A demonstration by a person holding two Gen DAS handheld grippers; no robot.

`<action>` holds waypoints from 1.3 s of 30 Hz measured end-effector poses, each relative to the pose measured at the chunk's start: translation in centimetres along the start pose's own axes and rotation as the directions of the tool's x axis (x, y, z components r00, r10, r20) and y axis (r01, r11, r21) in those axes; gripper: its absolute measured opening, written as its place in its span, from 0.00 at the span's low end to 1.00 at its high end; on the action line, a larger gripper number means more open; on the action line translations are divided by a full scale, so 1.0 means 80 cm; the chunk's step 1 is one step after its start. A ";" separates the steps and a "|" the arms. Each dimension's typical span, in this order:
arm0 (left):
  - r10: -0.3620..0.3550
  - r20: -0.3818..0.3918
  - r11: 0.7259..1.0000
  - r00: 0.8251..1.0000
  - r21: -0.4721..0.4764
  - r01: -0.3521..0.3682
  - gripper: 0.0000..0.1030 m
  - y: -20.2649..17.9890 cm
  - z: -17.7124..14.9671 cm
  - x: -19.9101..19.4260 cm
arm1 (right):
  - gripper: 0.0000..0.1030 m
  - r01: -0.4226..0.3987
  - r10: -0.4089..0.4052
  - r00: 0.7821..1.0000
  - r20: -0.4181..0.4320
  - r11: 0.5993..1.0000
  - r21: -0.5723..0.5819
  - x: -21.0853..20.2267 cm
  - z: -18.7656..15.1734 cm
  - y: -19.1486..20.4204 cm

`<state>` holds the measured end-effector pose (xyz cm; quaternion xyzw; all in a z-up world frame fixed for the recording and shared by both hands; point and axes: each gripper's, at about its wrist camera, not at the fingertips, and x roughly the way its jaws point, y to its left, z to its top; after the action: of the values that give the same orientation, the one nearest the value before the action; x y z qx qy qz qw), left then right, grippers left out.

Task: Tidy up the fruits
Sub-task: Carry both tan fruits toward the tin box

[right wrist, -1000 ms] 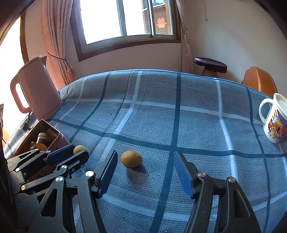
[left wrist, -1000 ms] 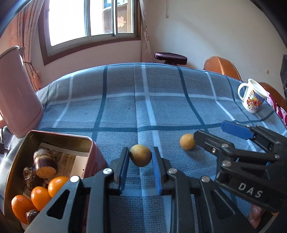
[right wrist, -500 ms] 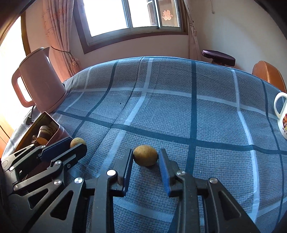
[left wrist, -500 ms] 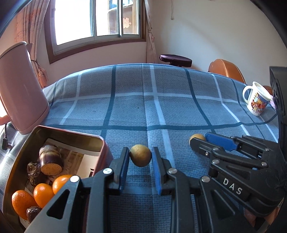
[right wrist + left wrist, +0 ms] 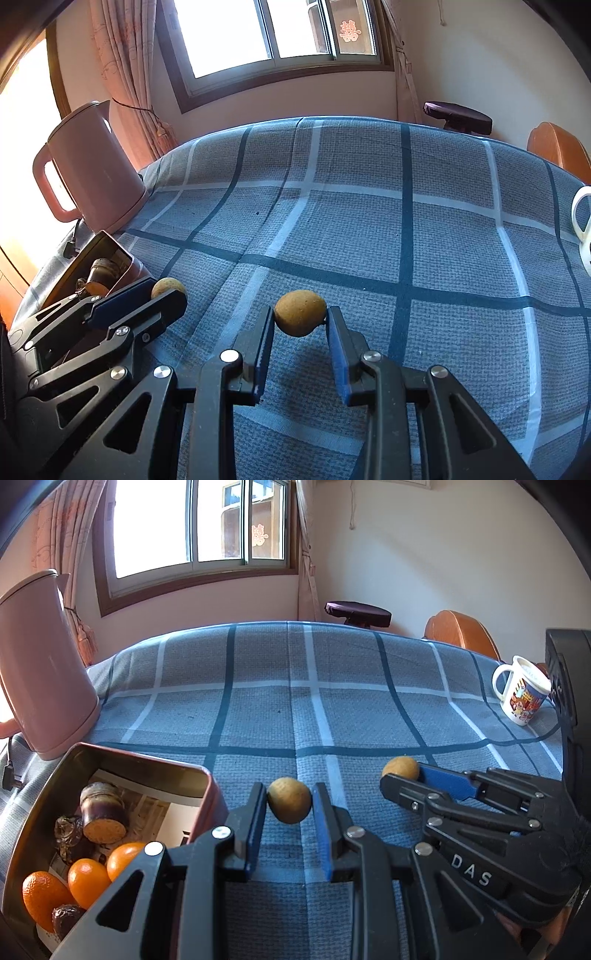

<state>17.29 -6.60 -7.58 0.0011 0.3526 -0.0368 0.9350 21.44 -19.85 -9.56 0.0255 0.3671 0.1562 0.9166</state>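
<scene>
Between my right gripper's (image 5: 300, 326) pads sits a small brown fruit (image 5: 300, 312), now pinched on both flanks; a second ago those jaws stood wide around it as it lay free on the checked blue tablecloth (image 5: 369, 229), so that grasp has only just been made. Beside it, my left gripper (image 5: 289, 806) is clamped on its own brown fruit (image 5: 289, 805), unchanged over the same second. Both fruits appear to sit at or just above the cloth; I cannot tell whether either is lifted clear.

Just left of the left gripper is the open tin (image 5: 207, 775), already holding three oranges (image 5: 88, 880), a cut chunk with an orange face (image 5: 105, 818) and some dark wrinkled pieces. With both hands loaded, I judge the next step is carrying each fruit over the tin's rim, left first since it is nearest.

Farther off stand the pink kettle (image 5: 40, 664) and a printed mug (image 5: 522, 694), well apart from the work.
</scene>
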 end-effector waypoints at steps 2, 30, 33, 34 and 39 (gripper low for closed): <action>0.003 0.015 1.000 1.000 0.007 -0.004 0.26 -0.002 0.000 -0.004 | 0.30 0.001 -0.001 1.000 0.019 1.000 -0.004 -0.005 0.000 0.001; 0.002 0.081 1.000 0.997 0.025 -0.004 0.26 -0.008 -0.005 -0.023 | 0.30 0.081 -0.054 0.963 0.264 0.992 -0.095 -0.059 -0.011 0.027; 0.002 0.084 1.000 0.996 0.024 -0.004 0.26 -0.008 -0.006 -0.024 | 0.30 0.084 -0.054 0.960 0.274 0.992 -0.096 -0.062 -0.012 0.028; 0.002 0.085 1.000 0.996 0.024 -0.004 0.26 -0.008 -0.006 -0.025 | 0.30 0.084 -0.055 0.959 0.278 0.992 -0.096 -0.063 -0.013 0.029; 0.002 0.090 1.000 0.996 0.027 -0.004 0.26 -0.010 -0.006 -0.026 | 0.30 0.087 -0.056 0.954 0.295 0.992 -0.091 -0.067 -0.017 0.029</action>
<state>15.32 -7.21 -6.55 0.0126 0.3099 -0.0402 0.9499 16.23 -19.42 -6.61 -0.0123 0.2201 0.1362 0.9658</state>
